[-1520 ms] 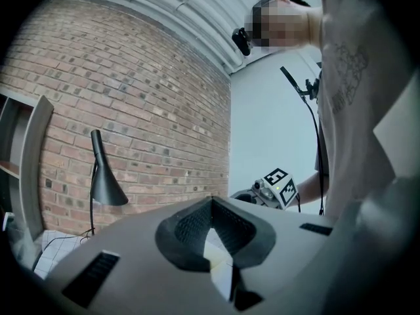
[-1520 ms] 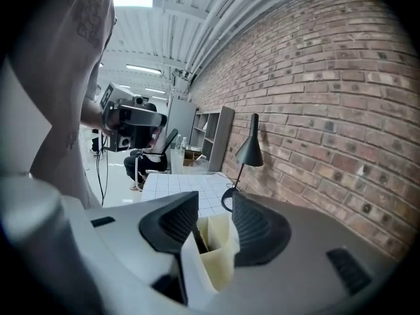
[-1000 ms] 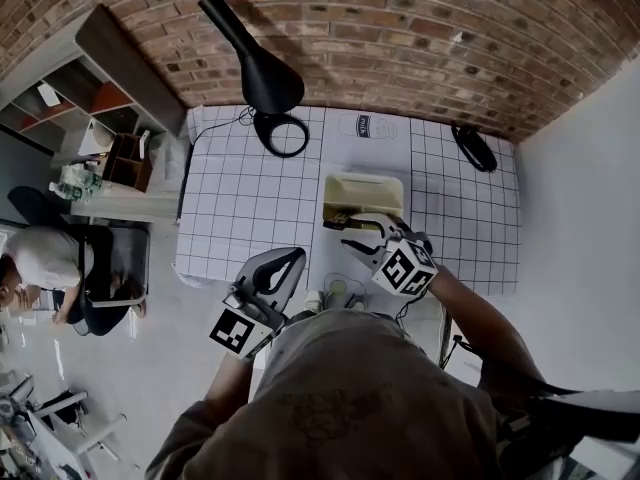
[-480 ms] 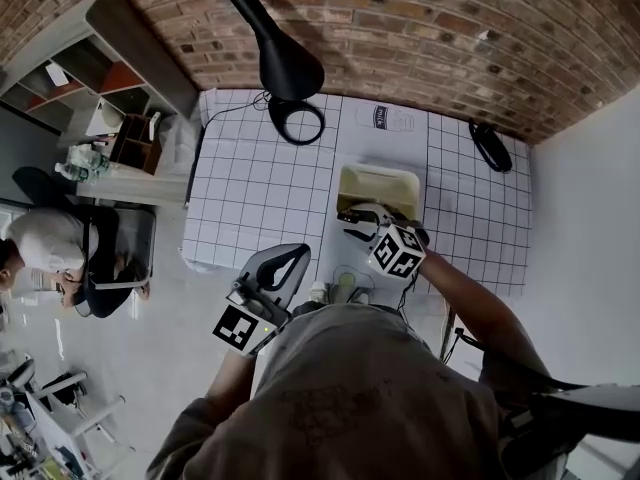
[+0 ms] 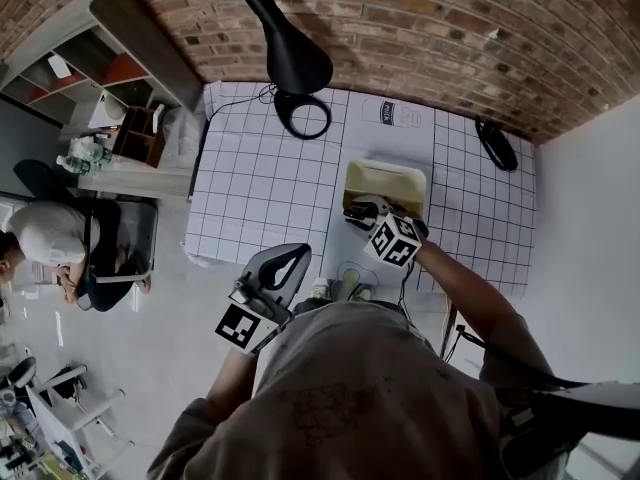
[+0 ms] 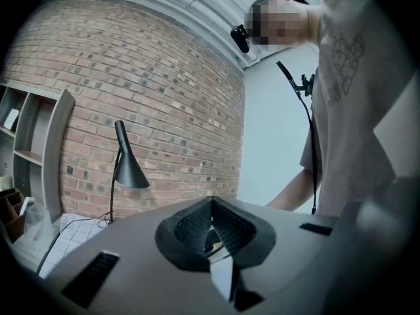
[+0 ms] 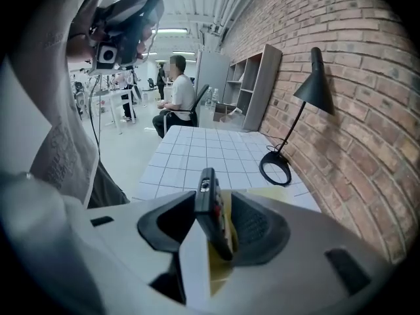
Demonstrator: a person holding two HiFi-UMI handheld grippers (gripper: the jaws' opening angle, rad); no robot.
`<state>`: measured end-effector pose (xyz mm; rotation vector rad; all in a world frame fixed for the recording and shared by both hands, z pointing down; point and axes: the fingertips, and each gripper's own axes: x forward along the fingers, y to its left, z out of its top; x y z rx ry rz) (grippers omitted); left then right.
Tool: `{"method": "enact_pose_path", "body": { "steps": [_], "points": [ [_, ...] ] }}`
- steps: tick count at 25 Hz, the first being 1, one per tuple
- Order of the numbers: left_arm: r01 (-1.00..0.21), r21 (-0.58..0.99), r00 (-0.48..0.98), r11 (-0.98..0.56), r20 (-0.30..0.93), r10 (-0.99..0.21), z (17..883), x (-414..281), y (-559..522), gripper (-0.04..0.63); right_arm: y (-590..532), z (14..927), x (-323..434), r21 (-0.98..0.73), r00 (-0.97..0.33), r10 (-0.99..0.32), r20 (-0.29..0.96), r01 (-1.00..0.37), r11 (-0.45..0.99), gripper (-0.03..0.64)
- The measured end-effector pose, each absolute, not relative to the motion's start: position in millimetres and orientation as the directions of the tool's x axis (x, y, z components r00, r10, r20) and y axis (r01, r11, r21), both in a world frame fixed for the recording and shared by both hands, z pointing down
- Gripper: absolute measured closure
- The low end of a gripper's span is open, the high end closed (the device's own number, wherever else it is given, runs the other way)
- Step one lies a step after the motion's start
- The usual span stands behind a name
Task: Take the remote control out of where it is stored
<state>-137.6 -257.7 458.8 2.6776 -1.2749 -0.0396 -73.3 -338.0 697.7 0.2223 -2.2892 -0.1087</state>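
Black remote control (image 7: 211,210) is clamped edge-on between the jaws of the right gripper (image 7: 216,205), its top end sticking up past the jaw tips. It sits over the near rim of a pale-yellow bin (image 5: 386,183). I cannot tell whether its lower end is clear of the bin.

Left gripper (image 6: 211,205): jaws closed together, nothing between them. It is held close to the person's torso by the front edge of the bench (image 5: 250,198), well apart from the bin.

The bench has a white gridded cover, and the bin stands right of its centre.

At the back edge a black desk lamp (image 5: 292,60) with a ring base stands against the brick wall (image 5: 420,28). A black oval object (image 5: 497,145) lies at the far right corner.

A grey shelf unit (image 5: 130,48) stands left of the bench, and a seated person (image 5: 45,253) is farther left.
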Motion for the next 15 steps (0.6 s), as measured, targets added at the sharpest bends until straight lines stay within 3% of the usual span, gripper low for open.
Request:
{"method": "enact_pose_path", "body": {
  "steps": [3,6,15],
  "points": [
    [-0.772,0.172,0.628,-0.611,0.064,-0.775,463.2,-141.8,-255.7,0.591,-340.2,701.2,-71.3,0.164,-0.641,-0.206,0.740,-0.125,0.978,0.456],
    [-0.774,0.171,0.626,-0.610,0.063,-0.777,464.5,-143.9,-256.4,0.591,-343.8,701.7,-69.9,0.185,-0.630,-0.220,0.745,-0.122,0.975,0.512],
    [-0.771,0.169,0.630,-0.614,0.054,-0.775,462.3,-139.7,-254.6,0.591,-343.9,703.5,-66.9,0.188,-0.606,-0.218,0.765,-0.114,0.976,0.518]
  ]
}}
